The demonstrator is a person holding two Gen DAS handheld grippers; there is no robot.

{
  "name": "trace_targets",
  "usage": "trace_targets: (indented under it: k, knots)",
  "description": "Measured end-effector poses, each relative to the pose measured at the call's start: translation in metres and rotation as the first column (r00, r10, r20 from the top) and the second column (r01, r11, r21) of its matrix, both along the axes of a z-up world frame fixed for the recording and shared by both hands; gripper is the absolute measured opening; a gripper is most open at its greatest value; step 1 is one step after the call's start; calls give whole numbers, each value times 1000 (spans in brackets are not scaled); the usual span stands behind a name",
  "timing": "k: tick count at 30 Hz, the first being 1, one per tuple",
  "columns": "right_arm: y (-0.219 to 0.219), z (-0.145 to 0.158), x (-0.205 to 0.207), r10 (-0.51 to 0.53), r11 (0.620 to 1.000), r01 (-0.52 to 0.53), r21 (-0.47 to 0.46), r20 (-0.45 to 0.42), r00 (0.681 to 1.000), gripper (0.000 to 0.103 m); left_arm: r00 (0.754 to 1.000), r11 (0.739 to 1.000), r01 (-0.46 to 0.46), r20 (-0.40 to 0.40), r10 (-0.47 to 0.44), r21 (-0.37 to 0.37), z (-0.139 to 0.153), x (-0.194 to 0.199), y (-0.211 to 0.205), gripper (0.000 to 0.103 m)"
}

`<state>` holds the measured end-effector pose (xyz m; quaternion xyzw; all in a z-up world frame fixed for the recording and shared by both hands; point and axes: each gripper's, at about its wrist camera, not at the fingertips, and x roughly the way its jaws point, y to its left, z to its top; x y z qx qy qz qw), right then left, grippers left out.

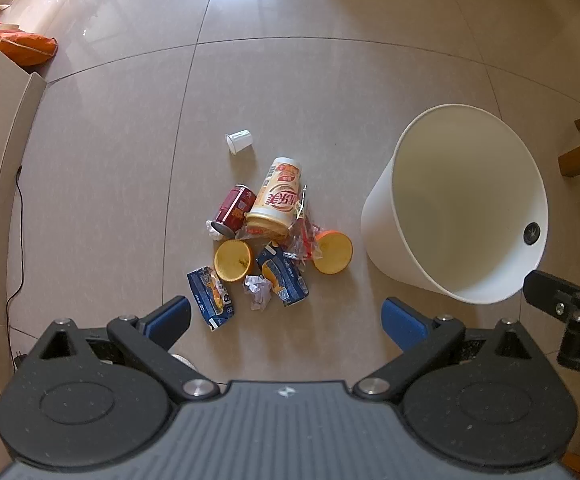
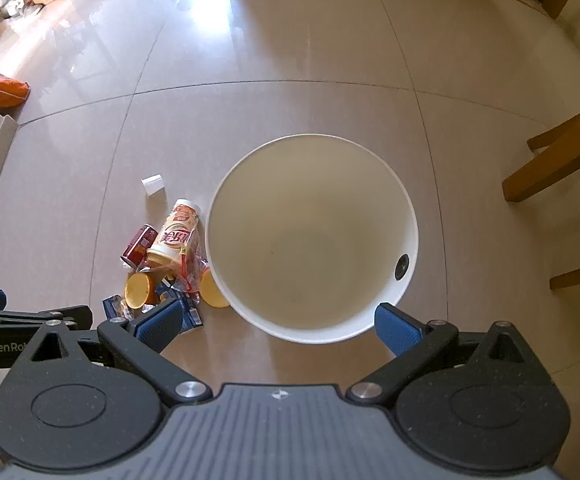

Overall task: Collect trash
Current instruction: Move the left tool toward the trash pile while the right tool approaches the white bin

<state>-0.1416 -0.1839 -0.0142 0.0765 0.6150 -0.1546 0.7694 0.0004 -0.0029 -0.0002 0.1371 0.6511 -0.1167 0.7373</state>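
The heap of trash, topped by a tall yellow paper cup (image 1: 277, 200), lies on the floor just ahead of the left gripper (image 1: 285, 318), left of the empty white plastic bin (image 1: 378, 216); the right gripper (image 2: 277, 326) hangs over that bin. Both pairs of fingers stand wide, holding nothing.

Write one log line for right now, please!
left gripper: open, empty | right gripper: open, empty | white bin: empty | trash pile: on floor

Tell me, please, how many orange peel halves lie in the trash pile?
2: one orange peel half beside the crumpled paper, one nearer the white bin. Others could be hidden.
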Motion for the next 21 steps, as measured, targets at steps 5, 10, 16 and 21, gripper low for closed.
trace_targets:
  k: [5,10,16,21]
  knots:
    - [0,2,2,-5,1000,5,11,0,1000,103,1000,1000,1,0,-1,-2,0,0,-1,101]
    - [-1,1,1,-14,1000,14,1,2,1000,103,1000,1000,0,-1,0,-6,0,1,-1,101]
    - [0,-1,0,-13,1000,13,1,0,1000,103,1000,1000,-1,1,1,-8,-1,1,-3,101]
    - [-2,-1,1,-19,1000,19,0,-1,1000,103,1000,1000,-4,0,4,-9,-1,1,-3,101]
